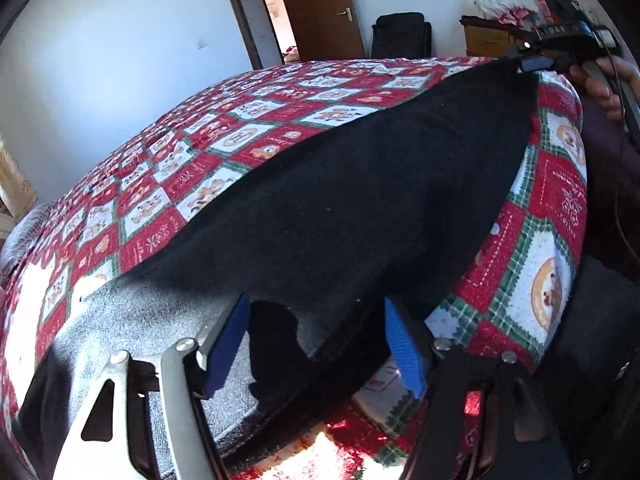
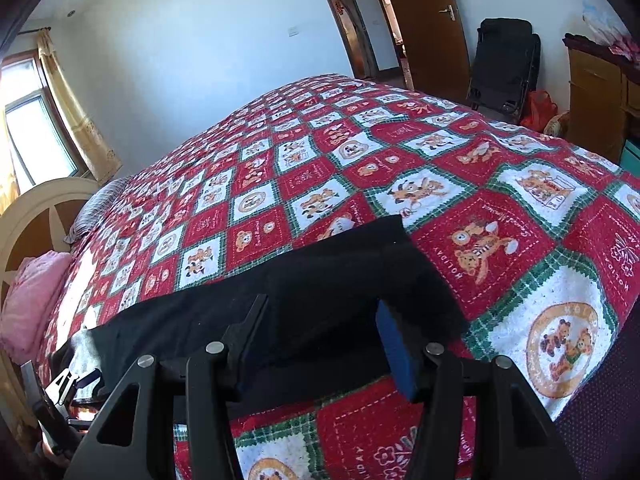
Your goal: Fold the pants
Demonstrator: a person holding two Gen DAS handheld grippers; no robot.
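Gripping black pants [image 1: 360,200] at both ends on the quilt-covered bed [image 1: 256,136], ready for a fold.
Pants lie flat near the bed's near edge, long axis running along that edge, one end at each gripper. Left gripper [image 1: 316,340]: jaws part open, straddling the grey-lit end of the cloth, pads not visibly pressing, so no firm hold yet. Right gripper [image 2: 324,344]: jaws at medium width around the other end, fabric between them; cannot tell if pinched. Seen from the left wrist, that gripper sits right at the far tip. Risks: left side only catches the top layer, or cloth slips out on lifting, so one end sags and the fold goes crooked; jaws could also snag the quilt under the pants.
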